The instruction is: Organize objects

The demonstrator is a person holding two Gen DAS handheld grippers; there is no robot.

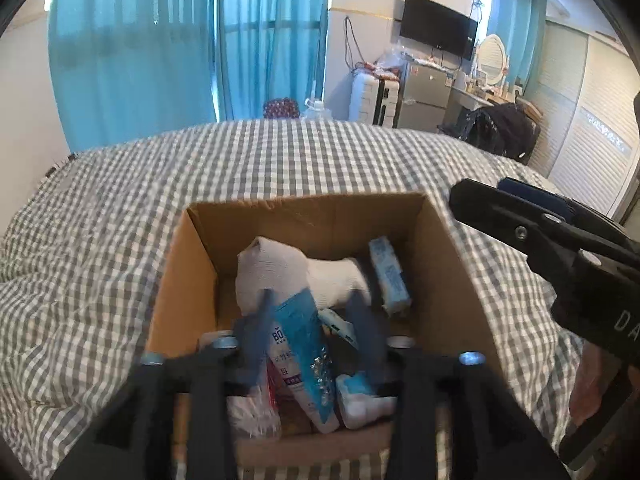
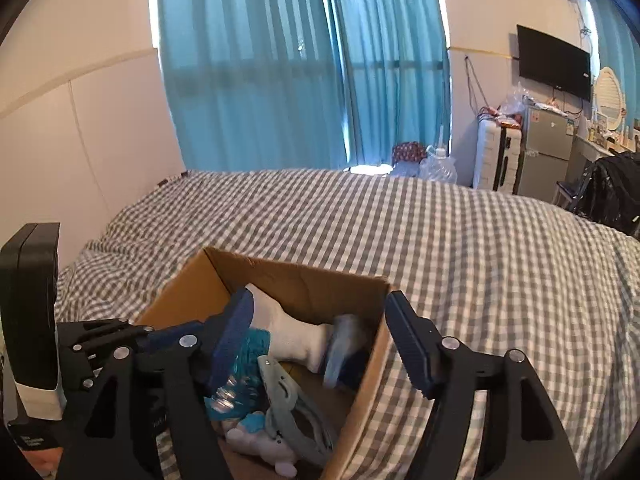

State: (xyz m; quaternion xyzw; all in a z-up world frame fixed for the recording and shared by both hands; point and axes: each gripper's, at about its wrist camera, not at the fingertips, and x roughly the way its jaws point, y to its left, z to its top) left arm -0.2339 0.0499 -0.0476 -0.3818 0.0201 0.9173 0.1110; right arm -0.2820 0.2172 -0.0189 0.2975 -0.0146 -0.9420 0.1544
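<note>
An open cardboard box (image 1: 440,264) sits on the checked bedcover (image 1: 120,220). Inside lie a white sock (image 1: 304,276), a pale blue packet (image 1: 388,276), a blue tube (image 1: 300,352), a small white-and-blue bottle (image 1: 360,400) and a grey clip (image 2: 288,400). My left gripper (image 1: 311,298) hangs over the box's near side. Its fingers stand apart on either side of the tube, with a gap on the right. My right gripper (image 2: 320,304) is open above the box's right half with nothing in it. In the left wrist view the right gripper (image 1: 484,192) reaches in from the right.
The box (image 2: 360,392) stands near the bed's front edge, and checked cover (image 2: 480,260) spreads behind and to the right. Beyond the bed are blue curtains (image 2: 260,80), a white suitcase (image 1: 372,100), a small fridge (image 1: 424,92) and a wall television (image 1: 438,32).
</note>
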